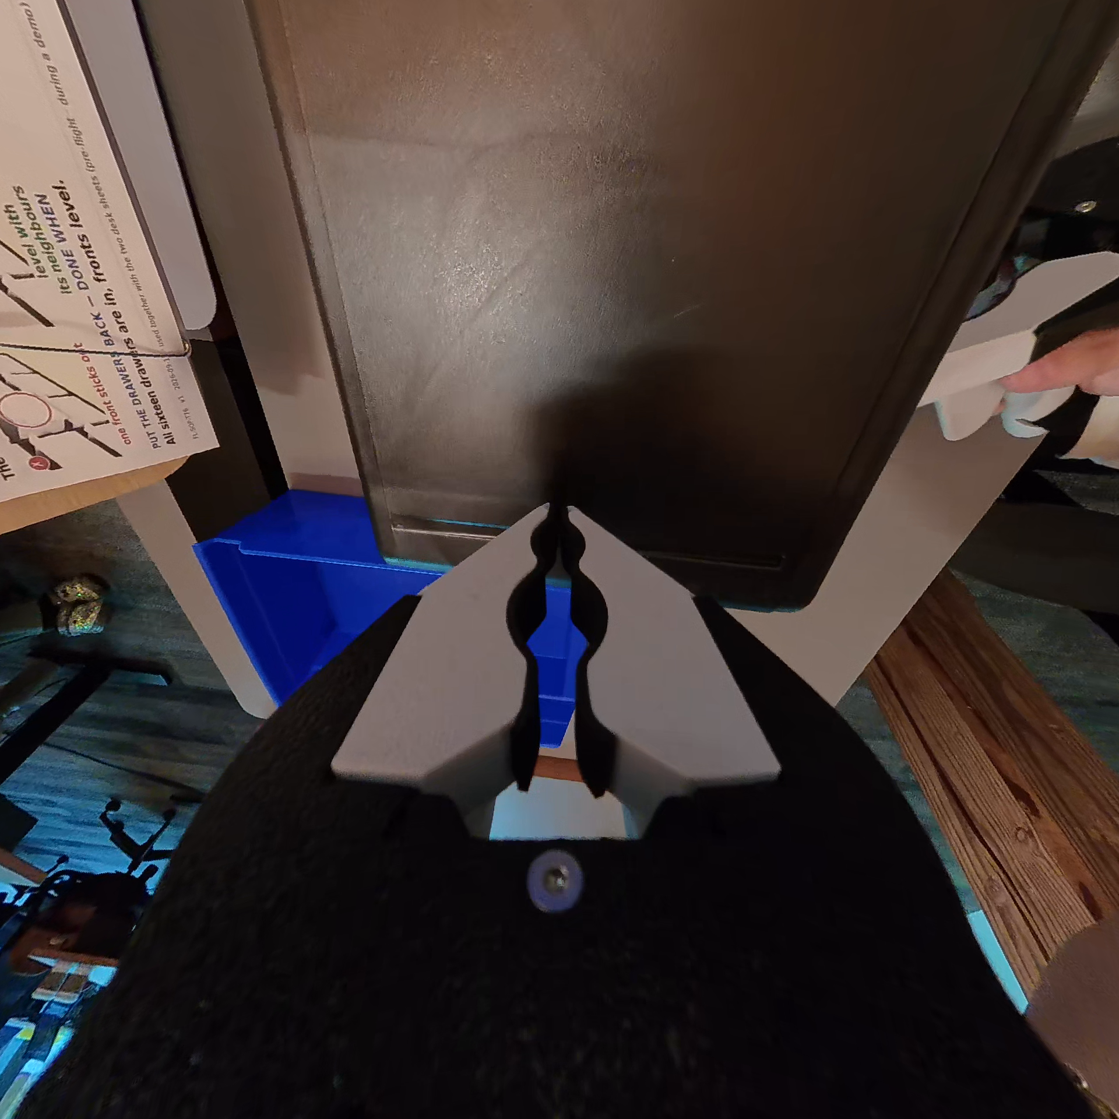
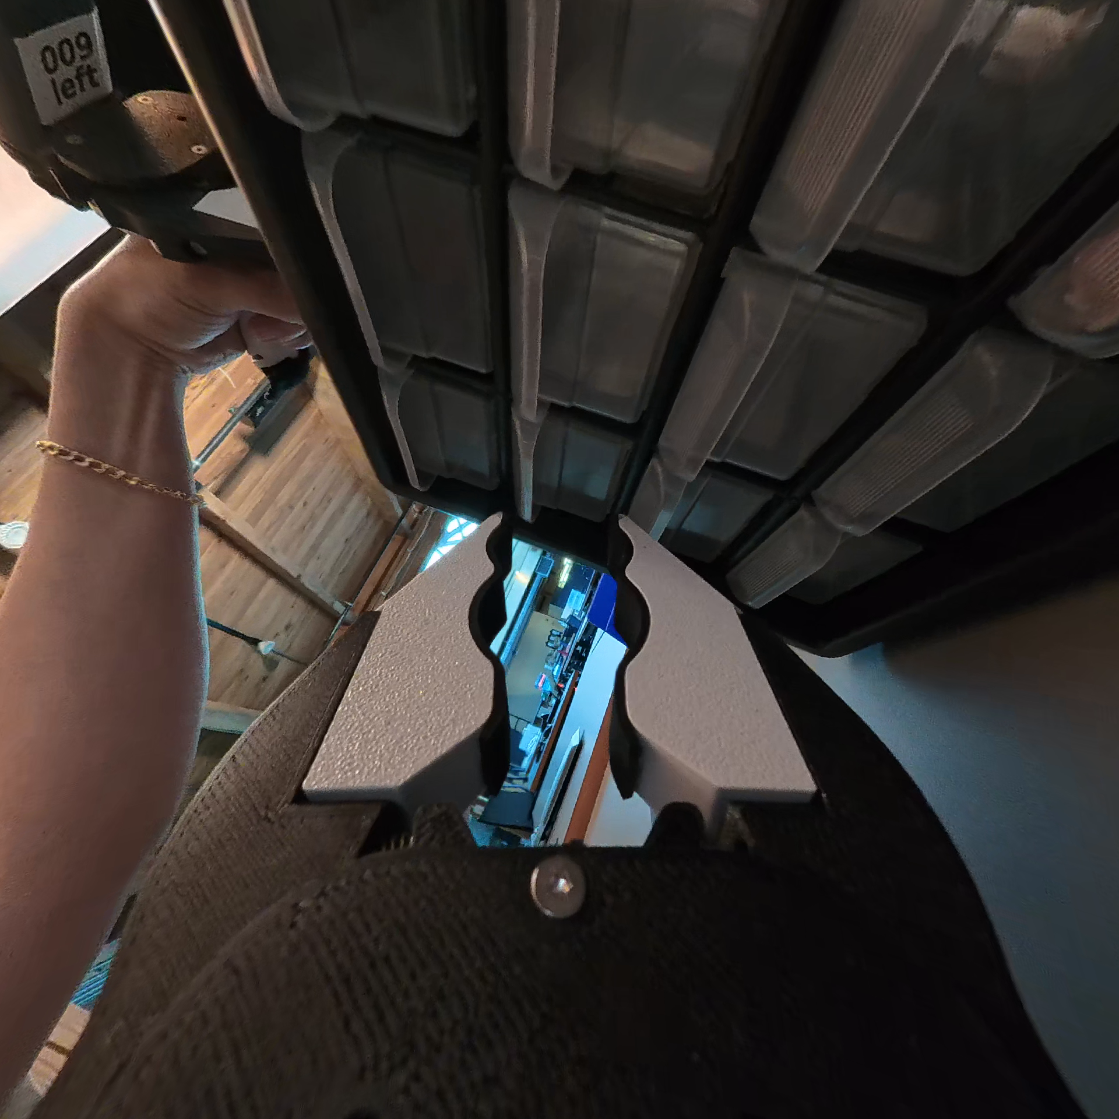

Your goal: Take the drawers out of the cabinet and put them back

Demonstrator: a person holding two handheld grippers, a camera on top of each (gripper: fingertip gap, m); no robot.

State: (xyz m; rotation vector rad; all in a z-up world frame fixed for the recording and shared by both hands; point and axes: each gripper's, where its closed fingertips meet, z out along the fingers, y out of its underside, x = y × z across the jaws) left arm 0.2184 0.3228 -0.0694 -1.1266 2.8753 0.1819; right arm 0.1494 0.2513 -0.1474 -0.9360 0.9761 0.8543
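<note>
The black cabinet [image 2: 611, 387] fills the right wrist view, its front a grid of clear drawers [image 2: 599, 309], all pushed in. My right gripper [image 2: 562, 524] has its jaws apart, with the tips at the cabinet's near frame edge, just below one drawer [image 2: 575, 466]. I cannot tell if they touch it. In the left wrist view I face a plain dark panel of the cabinet [image 1: 605, 272]. My left gripper [image 1: 558, 511] is shut and empty, its tips against that panel. The right gripper [image 1: 1023, 357] shows at the panel's right edge.
A blue bin [image 1: 290, 611] sits below the cabinet on the left. A printed sheet [image 1: 79, 290] lies on a board at the far left. The white tabletop [image 2: 999, 787] lies to the right. A hand and forearm [image 2: 109, 484] hold the left gripper [image 2: 121, 127] beside the cabinet.
</note>
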